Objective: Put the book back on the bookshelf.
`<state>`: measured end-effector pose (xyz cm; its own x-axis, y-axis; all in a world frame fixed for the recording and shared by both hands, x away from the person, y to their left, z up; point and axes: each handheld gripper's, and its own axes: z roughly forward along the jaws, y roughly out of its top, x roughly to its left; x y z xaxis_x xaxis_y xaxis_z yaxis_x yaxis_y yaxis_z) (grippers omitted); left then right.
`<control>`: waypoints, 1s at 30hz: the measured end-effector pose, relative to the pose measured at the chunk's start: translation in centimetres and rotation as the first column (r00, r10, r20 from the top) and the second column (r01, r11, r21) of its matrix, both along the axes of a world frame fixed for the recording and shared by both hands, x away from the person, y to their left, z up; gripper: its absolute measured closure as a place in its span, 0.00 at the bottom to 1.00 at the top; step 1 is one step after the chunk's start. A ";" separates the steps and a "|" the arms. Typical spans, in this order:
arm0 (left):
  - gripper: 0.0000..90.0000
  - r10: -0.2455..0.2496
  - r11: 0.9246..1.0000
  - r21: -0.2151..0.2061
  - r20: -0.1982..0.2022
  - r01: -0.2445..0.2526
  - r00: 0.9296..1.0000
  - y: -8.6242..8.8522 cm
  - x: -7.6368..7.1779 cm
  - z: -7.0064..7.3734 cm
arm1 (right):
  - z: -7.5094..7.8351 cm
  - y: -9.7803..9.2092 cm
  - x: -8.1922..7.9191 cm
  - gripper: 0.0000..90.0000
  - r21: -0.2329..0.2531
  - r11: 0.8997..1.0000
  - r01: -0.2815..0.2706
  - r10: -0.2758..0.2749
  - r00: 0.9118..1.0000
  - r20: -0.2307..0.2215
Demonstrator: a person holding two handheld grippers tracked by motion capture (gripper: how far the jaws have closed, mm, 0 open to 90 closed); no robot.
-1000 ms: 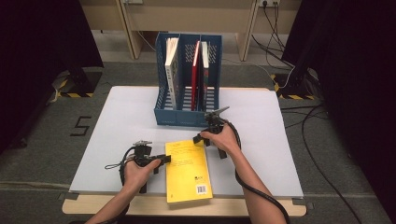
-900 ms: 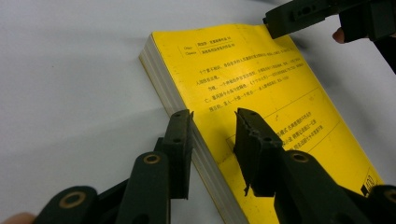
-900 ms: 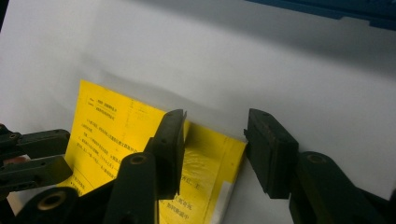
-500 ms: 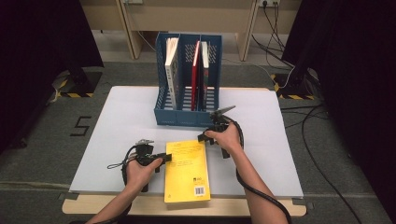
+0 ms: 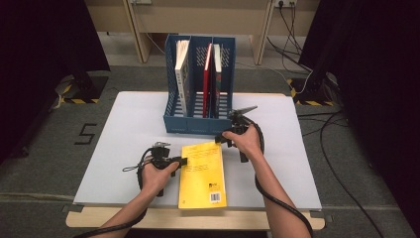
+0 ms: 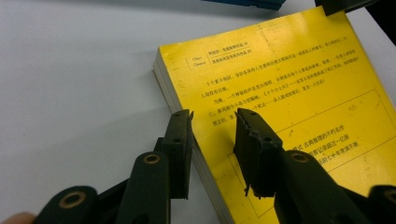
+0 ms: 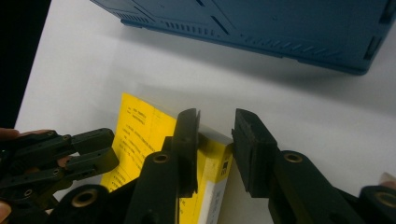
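Your two grippers have closed in on the yellow book (image 5: pixel 203 173), which lies flat at lower centre of the high view, on the white table (image 5: pixel 124 129) just in front of the blue file rack (image 5: pixel 198 84). Compared with a second ago, your left gripper (image 5: pixel 182 161) has slid to the book's left edge, and your right gripper (image 5: pixel 218 140) has come down to its far right corner; the book itself has barely shifted.

In the left gripper view, the left gripper (image 6: pixel 214 122) stands partly open, one jaw beside the page edges and the other over the cover of the yellow book (image 6: pixel 289 93), gripping nothing yet. In the right gripper view, the right gripper (image 7: pixel 215 122) is likewise open, its jaws straddling the book's corner (image 7: pixel 212 154) without pinching it.

The rack (image 7: pixel 261 28) holds a grey-white book (image 5: pixel 182 74) in its left slot and a red book (image 5: pixel 207 79) further right. By the look of it, you are set to clamp both edges and lift the book toward a slot; the grip is still to come.
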<state>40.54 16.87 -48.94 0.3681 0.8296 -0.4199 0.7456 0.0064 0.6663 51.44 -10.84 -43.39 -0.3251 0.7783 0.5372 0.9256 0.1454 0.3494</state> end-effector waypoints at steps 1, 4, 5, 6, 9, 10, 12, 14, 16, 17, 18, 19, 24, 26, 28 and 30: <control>0.73 0.002 1.000 -0.004 -0.001 -0.002 1.000 0.0 0.0 -0.1 | -0.2 -0.1 -0.1 0.77 0.005 1.000 0.001 0.000 1.000 -0.004; 0.74 0.001 1.000 0.005 0.008 -0.001 1.000 -0.1 -0.1 -0.1 | -0.8 -0.3 -0.3 0.73 -0.007 1.000 -0.004 0.004 1.000 -0.005; 0.74 0.002 1.000 0.002 0.007 -0.002 1.000 -0.1 -0.1 -0.1 | -0.8 -0.3 -0.4 0.73 0.002 1.000 0.009 -0.009 1.000 -0.013; 0.74 0.002 1.000 0.001 0.008 -0.002 1.000 -0.1 -0.1 -0.1 | -0.8 -0.4 -0.4 0.72 0.010 1.000 0.009 -0.009 1.000 -0.016; 0.74 0.000 1.000 -0.001 0.009 0.000 1.000 -0.2 -0.1 -0.1 | -0.8 -0.6 -0.4 0.70 0.019 1.000 0.007 -0.006 0.999 -0.035; 0.74 -0.001 1.000 -0.002 0.009 0.001 1.000 -0.2 -0.1 -0.2 | -0.9 -0.5 -0.4 0.67 0.005 1.000 -0.005 0.005 0.999 -0.036; 0.75 -0.003 1.000 -0.005 0.008 0.003 1.000 -0.1 -0.1 -0.2 | -1.2 -0.3 -0.5 0.66 -0.036 0.999 -0.035 0.033 0.998 -0.058; 0.75 -0.003 1.000 -0.010 0.009 0.003 1.000 -0.1 -0.1 -0.2 | -1.5 -0.1 -0.5 0.65 -0.081 0.995 -0.064 0.058 0.996 -0.071; 0.75 -0.001 1.000 -0.009 0.009 0.002 1.000 -0.1 -0.2 -0.2 | -1.3 -0.1 -0.5 0.70 -0.082 0.995 -0.063 0.057 0.996 -0.075; 0.75 -0.001 1.000 -0.009 0.010 0.001 1.000 -0.1 -0.2 -0.2 | -1.3 -0.2 -0.5 0.71 -0.085 0.994 -0.063 0.057 0.996 -0.072; 0.75 -0.001 1.000 -0.010 0.008 0.002 1.000 -0.1 -0.1 -0.2 | -1.3 -0.4 -0.5 0.73 -0.074 0.995 -0.062 0.057 0.996 -0.071; 0.75 -0.003 1.000 -0.009 0.006 0.003 1.000 -0.1 -0.1 -0.2 | -1.3 -0.6 -0.5 0.75 -0.063 0.997 -0.052 0.048 0.996 -0.072; 0.75 0.000 1.000 -0.017 -0.002 0.000 1.000 0.0 -0.1 -0.2 | -1.0 -0.8 -0.7 0.78 -0.039 0.999 -0.038 0.035 0.998 -0.060; 0.75 0.005 1.000 -0.024 -0.004 -0.005 1.000 0.2 -0.1 -0.2 | -0.7 -0.9 -0.7 0.80 -0.025 0.999 -0.032 0.031 0.998 -0.050; 0.75 0.006 0.999 -0.042 -0.005 -0.007 1.000 0.5 -0.2 -0.1 | -0.5 -0.8 -0.6 0.81 -0.009 1.000 -0.026 0.025 0.999 -0.035; 0.75 0.002 0.998 -0.057 -0.002 -0.003 1.000 1.0 -0.4 0.1 | -0.2 -0.5 -0.6 0.82 -0.008 1.000 -0.021 0.020 0.999 -0.028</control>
<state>40.16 17.84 -48.83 0.3653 0.8053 -0.4669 0.7468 0.0459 0.6635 50.80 -11.39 -43.60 -0.3258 0.7762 0.5397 0.9319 0.1675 0.3217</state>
